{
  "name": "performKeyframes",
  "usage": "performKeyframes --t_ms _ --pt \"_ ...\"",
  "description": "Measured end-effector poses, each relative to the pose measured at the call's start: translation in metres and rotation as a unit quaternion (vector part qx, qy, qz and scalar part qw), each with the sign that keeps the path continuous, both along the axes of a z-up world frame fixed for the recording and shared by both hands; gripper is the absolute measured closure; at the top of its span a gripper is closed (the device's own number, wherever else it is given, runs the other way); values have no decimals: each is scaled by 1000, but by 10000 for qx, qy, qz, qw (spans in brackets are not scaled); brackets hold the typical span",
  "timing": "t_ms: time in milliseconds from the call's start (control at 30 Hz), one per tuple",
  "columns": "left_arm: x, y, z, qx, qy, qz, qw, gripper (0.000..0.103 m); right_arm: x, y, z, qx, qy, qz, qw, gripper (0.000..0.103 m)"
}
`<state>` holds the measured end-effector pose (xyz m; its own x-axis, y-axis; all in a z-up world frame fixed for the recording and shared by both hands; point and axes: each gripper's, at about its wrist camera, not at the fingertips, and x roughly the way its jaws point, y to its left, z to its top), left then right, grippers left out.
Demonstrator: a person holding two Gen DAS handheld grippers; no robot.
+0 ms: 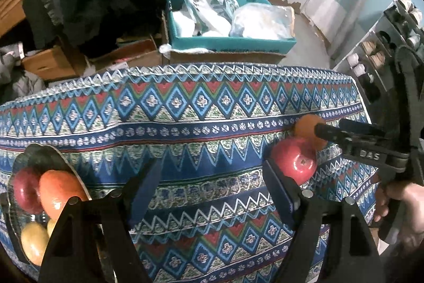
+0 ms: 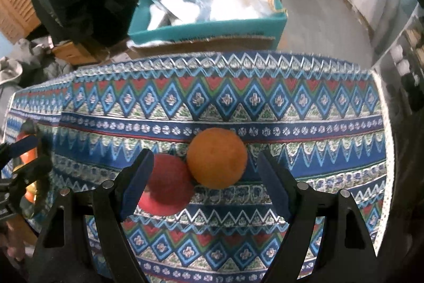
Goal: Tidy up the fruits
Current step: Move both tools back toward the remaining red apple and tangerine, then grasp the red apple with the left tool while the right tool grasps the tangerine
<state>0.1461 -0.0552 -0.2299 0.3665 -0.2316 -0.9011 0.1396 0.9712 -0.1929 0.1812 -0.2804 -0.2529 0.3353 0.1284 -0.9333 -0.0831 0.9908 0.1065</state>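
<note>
Loosely, right tongs [image 2: 204, 174] straddle the round matte orange [image 2: 217, 158].

Orange [image 2: 216, 158] touching apple [image 2: 167, 184], behind

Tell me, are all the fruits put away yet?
Not yet. Done: the plate at the left already holds a red apple, an orange and yellowish fruits. In hand: nothing; the right hand-held gripper is open around the loose orange. The left hand-held gripper is open and empty. Left: that orange and the red apple touching it.
</note>
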Motion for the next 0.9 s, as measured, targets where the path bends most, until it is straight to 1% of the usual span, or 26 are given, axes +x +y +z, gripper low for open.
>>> performKeyframes --t_ms 167,333,500,533,567,600,633,767,900 --pt "6 -9 -12 23 137 -83 9999 23 10 -11 -26 149 253 -197 9994 23" --pt "13 -18 -18 35 202 -167 9997 23 17 -12 -41 237 400 -260 9986 23" --pt "13 -24 -22 33 247 -228 9994 23 20 -14 -46 441 456 -324 9975 24" --pt "13 -26 -22 13 254 -238 9994 23 20 -15 -48 498 486 -344 9970 27" --pt "12 -27 -22 -6 263 -252 9993 23 20 -16 -49 603 518 -346 9962 33" --pt "12 -29 -22 -20 274 -263 9993 23 20 -17 -50 698 535 -344 9955 36" --pt "12 -30 -22 -33 275 -270 9993 23 20 -17 -50 717 530 -360 9954 36" --pt "8 -39 -20 -116 274 -333 9990 23 14 -19 -49 761 475 -376 9953 38" --pt "6 -52 -18 -250 290 -423 9984 21 2 -29 -40 514 318 -406 9973 38"
